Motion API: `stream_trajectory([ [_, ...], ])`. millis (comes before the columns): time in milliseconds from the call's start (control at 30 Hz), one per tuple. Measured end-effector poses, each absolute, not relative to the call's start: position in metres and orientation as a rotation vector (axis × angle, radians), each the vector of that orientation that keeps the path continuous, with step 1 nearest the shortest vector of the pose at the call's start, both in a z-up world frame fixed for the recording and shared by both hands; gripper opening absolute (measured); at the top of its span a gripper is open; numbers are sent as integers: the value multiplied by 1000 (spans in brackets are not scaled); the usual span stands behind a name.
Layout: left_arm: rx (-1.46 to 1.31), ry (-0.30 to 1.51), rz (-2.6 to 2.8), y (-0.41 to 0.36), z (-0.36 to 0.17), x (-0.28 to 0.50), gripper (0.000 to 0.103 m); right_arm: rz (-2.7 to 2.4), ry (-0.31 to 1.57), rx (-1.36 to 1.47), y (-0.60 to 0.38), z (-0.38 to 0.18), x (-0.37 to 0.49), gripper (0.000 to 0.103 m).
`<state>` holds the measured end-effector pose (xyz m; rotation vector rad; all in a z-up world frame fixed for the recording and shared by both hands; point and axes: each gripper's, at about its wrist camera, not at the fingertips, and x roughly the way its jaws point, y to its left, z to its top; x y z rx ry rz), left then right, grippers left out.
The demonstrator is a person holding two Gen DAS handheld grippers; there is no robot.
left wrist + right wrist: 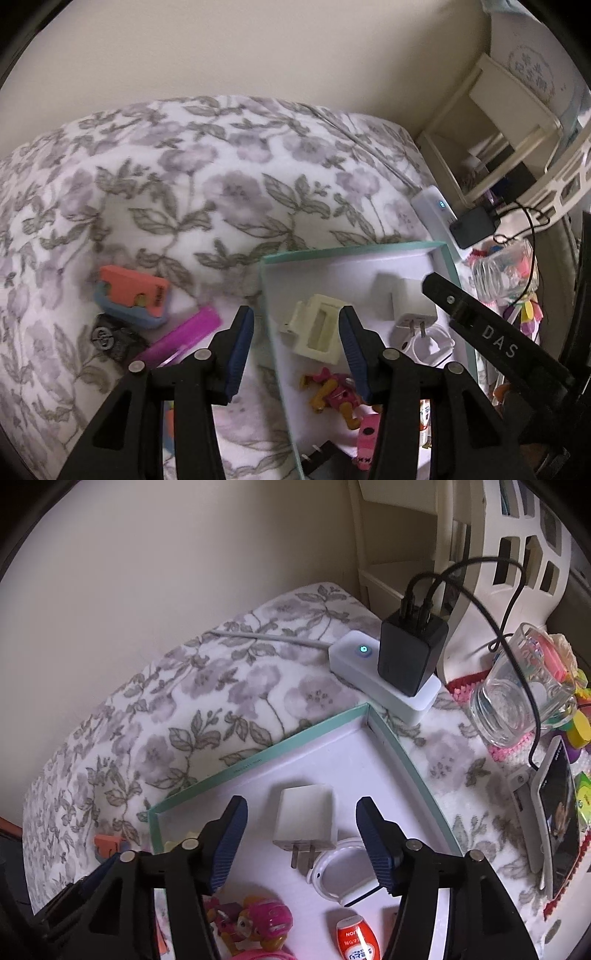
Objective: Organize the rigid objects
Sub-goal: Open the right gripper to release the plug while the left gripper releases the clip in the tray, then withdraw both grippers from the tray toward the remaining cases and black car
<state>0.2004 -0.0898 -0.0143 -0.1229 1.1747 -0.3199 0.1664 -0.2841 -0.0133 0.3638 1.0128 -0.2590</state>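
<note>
The left gripper (295, 350) is hanging over the near left wall of the shallow teal-rimmed cardboard tray (354, 248), which is lying on the floral-patterned fleece blanket (184, 177). Its jaws are standing released, with nothing clamped; one blue ribbed pad is sitting outside the tray wall and the other inside it. The cream plastic rectangular clip (319, 328) is lying flat on the tray floor just beside the inner pad, apart from it.

The right gripper (301, 834) is hanging over the tray's far half. Its jaws are standing released, and no pad is pressing on anything. The white cube-shaped wall charger with two metal prongs (306, 821) is lying on the tray floor between the two pads, clear of both. The white plastic ring-shaped band (338, 871) is lying just beside the charger's prongs.

Nearer in the tray, the pink and yellow toy figure (334, 393) and the small orange-and-white bottle (356, 939) are resting on the floor.

Outside the tray, on the blanket to the left, the coral and blue block (135, 297), the flat magenta plastic comb (181, 341) and the black round-marked object (114, 339) are lying close together.
</note>
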Motion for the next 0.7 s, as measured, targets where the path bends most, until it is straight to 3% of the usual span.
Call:
stream_trajectory([
  [200,-112,1165,-259,-74,-7,196,68,-262,1010,357,-281,-8,160,78],
  [267,-106,1161,-242,-70,-6,194,70,-261,1014,342,-278,-7,158,80],
  [400,-107,1150,-191,-59,-6,191,88,-266,1018,326,-276,-7,153,82],
  [500,-111,1154,-164,-51,-7,189,88,-265,1020,343,-276,-8,150,82],
  [567,-115,1159,-153,-46,-8,187,88,-265,1015,355,-278,-8,147,87],
  [633,-115,1162,-145,-43,-8,185,88,-268,1011,357,-277,-7,146,103],
  [700,-112,1163,-140,-41,-7,182,88,-268,1007,365,-278,-6,144,103],
])
